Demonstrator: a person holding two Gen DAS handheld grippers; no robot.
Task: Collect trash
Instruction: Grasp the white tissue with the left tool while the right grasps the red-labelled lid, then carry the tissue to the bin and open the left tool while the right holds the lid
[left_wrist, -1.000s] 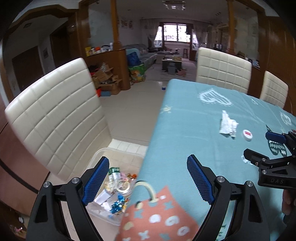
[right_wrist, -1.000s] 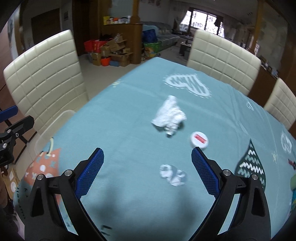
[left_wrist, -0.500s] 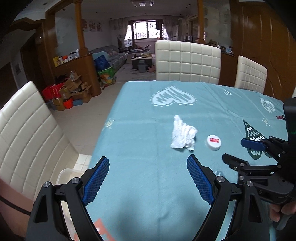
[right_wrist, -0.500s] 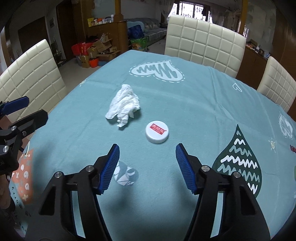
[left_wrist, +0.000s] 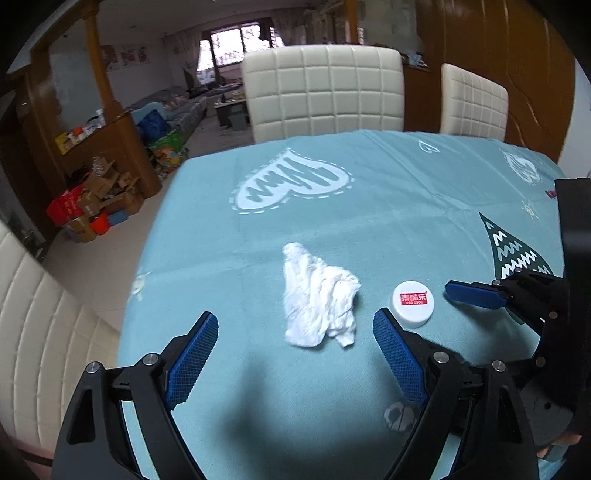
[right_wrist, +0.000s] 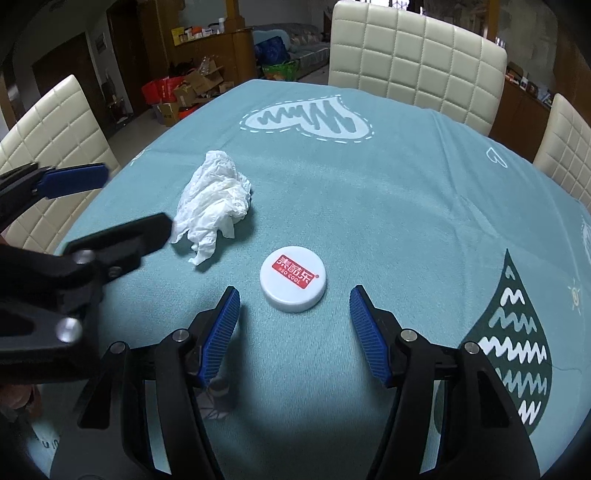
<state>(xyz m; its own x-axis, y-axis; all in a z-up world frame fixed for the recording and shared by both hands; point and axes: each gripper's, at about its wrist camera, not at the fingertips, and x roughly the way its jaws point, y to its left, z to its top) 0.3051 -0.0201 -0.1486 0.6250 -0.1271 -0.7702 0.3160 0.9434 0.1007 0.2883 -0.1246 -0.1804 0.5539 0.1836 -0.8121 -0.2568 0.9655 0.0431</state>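
While two pieces of trash lie on a teal tabletop, a person brings a handheld tool toward each. Everything here is placed relative to the white bottle cap, a round lid with a red label, lying flat near the middle of the cloth-covered surface.

Just beside the cap, toward the left tool's side and a little farther from the person, lies a crumpled white tissue; its long axis runs away from the person, and it does not touch the cap. A smaller scrap, hard to make out, lies nearer the person than the cap, partly hidden under a finger of the right tool.

The right tool points down at the tabletop with the cap straight ahead of its blue pads. Its jaws have just been closing and now stand partly apart with nothing between them; the pads do not touch the cap. This tool is clearly the nearer one to the cap.

The left tool, jaws wide apart and empty, faces the tissue, which lies just ahead of its gap, roughly in line with its aim.

Around the cap the cloth is bare on the far side and to the right, leaving open room. The tabletop's edge is well away, with cream padded chairs beyond it. The two tools sit close together, so they could crowd each other.
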